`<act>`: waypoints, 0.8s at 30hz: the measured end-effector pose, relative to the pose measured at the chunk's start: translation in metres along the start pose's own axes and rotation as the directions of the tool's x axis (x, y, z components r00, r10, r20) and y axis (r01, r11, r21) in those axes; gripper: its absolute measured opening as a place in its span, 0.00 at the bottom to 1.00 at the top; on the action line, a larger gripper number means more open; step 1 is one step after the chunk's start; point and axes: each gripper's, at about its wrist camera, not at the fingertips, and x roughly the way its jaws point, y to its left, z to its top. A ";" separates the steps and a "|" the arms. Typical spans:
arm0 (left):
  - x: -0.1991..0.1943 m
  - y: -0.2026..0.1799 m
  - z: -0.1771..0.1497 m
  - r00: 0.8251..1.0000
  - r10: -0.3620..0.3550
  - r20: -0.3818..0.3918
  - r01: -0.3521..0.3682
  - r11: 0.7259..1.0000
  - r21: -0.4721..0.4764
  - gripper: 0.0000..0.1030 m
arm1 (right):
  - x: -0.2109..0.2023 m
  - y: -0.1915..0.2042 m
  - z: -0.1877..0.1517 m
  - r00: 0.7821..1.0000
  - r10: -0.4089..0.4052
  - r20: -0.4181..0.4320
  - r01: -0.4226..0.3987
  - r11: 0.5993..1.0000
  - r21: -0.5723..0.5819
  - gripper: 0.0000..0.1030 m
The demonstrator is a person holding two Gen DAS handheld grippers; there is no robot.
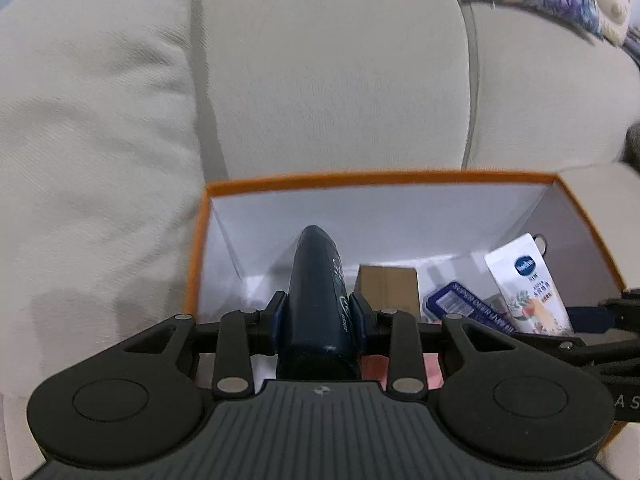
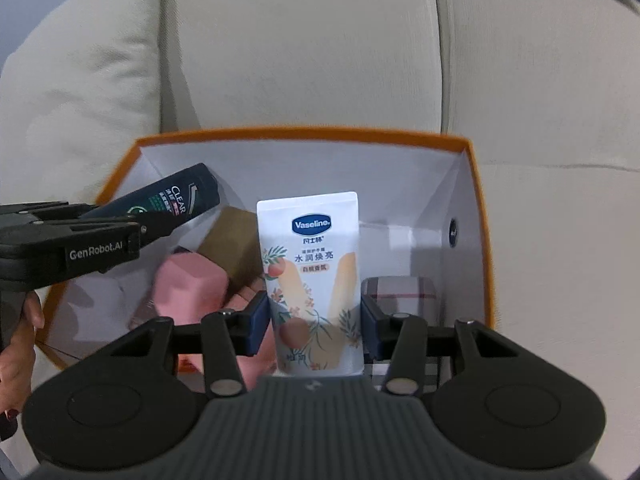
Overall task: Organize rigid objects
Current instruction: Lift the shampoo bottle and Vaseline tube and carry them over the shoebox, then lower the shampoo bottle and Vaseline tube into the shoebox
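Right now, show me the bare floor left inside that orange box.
Box: bare floor along the left wall, beside the pink pack, and a strip by the right wall behind the plaid case. The middle is crowded: pink pack and brown carton touch.

Soft, even indoor light, faint shadows, slight motion blur, strong fisheye bending and dark corners.

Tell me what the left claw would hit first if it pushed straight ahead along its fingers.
Probably the white far wall of the orange box. The left claw grips the dark shampoo bottle, whose tip points at that wall. Depth is unclear.
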 end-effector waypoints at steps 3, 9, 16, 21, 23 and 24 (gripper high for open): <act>0.008 -0.004 -0.006 1.000 0.008 -0.003 -0.008 1.000 0.022 0.36 | 0.011 -0.002 -0.003 1.000 0.002 -0.026 -0.002 1.000 -0.004 0.48; 0.009 0.002 -0.003 0.999 -0.014 -0.031 0.015 1.000 0.014 0.36 | 0.024 -0.002 -0.008 0.997 -0.034 -0.065 0.035 0.999 0.004 0.48; 0.011 0.001 -0.002 0.999 -0.003 -0.047 0.005 0.999 0.036 0.37 | 0.034 0.000 -0.013 0.994 -0.065 -0.087 0.064 0.998 -0.011 0.48; 0.020 -0.003 0.003 0.997 0.014 -0.076 -0.008 0.997 0.076 0.36 | 0.035 -0.001 -0.012 0.994 -0.068 -0.090 0.068 0.998 -0.001 0.48; 0.021 -0.005 0.003 0.997 0.020 -0.078 -0.014 0.997 0.080 0.37 | 0.035 -0.001 -0.013 0.993 -0.073 -0.088 0.073 0.997 -0.004 0.48; 0.022 -0.005 0.003 0.996 0.021 -0.082 -0.014 0.997 0.078 0.37 | 0.036 -0.001 -0.013 0.993 -0.076 -0.089 0.076 0.997 -0.004 0.48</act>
